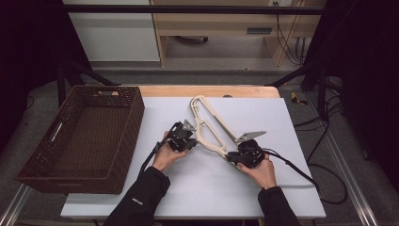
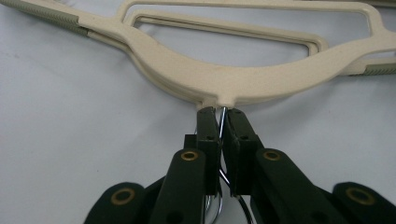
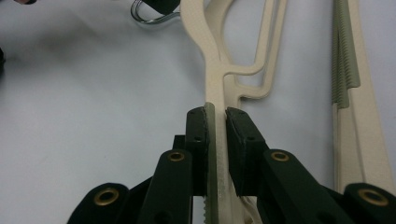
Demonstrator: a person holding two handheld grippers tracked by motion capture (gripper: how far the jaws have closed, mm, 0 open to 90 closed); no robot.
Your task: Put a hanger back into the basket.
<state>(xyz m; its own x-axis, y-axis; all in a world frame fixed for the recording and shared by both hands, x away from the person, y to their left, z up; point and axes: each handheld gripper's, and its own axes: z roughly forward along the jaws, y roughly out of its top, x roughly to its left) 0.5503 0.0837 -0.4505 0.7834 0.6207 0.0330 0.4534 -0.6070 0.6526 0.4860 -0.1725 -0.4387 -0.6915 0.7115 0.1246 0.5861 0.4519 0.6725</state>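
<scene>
Left tongs (image 2: 221,122) pinch the hanger's (image 1: 207,127) hook (image 2: 222,116); right tongs (image 3: 215,122) clamp its arm. Basket (image 1: 123,141) at left seems empty; lifting remains.

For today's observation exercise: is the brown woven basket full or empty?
Empty: the brown woven basket shows only its bare woven floor inside.

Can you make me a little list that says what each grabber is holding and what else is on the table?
left gripper: shut on the metal hook of the hangers
right gripper: shut on the ribbed end of a hanger arm
hangers: cream plastic, stacked, lying flat
basket: brown woven, left of the hangers, nothing in it
table: covered by a white sheet
</scene>
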